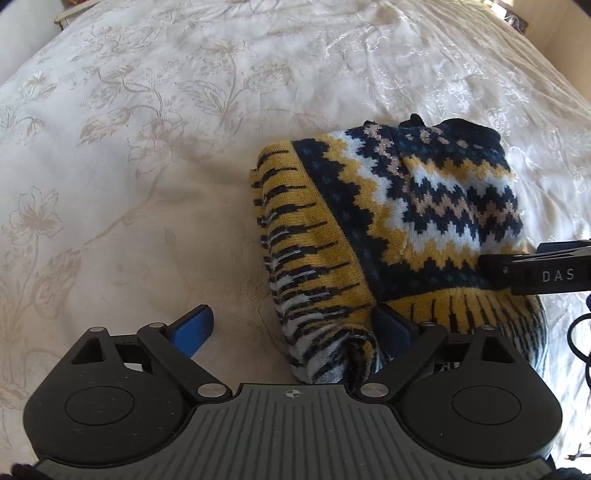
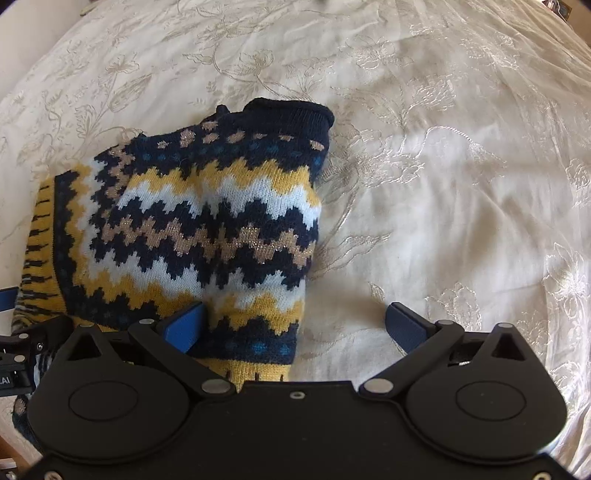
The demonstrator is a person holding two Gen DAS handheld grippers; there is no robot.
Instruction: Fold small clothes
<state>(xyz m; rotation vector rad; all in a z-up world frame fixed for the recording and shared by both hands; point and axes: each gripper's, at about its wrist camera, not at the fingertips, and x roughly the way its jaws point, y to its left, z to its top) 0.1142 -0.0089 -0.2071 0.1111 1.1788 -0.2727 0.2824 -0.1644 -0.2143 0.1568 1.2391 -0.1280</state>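
A small knitted sweater (image 1: pixel 399 221) in navy, yellow, white and tan zigzags lies folded in a thick bundle on the bed. My left gripper (image 1: pixel 295 328) stands open over its near left corner, where the striped inside of the knit lies between the spread blue pads (image 1: pixel 194 326) without being pressed. In the right wrist view the sweater (image 2: pixel 207 229) fills the left half, its navy collar at the far end. My right gripper (image 2: pixel 295 325) is open over the near right edge, one pad (image 2: pixel 184 328) resting against the knit. The right gripper's black finger (image 1: pixel 535 273) shows at the left wrist view's right edge.
A cream bedspread (image 1: pixel 147 147) with an embroidered flower pattern covers the whole bed (image 2: pixel 461 184). A wooden edge and small objects show at the far right corner (image 1: pixel 554 29). Part of the left gripper (image 2: pixel 14 354) shows at the right wrist view's left edge.
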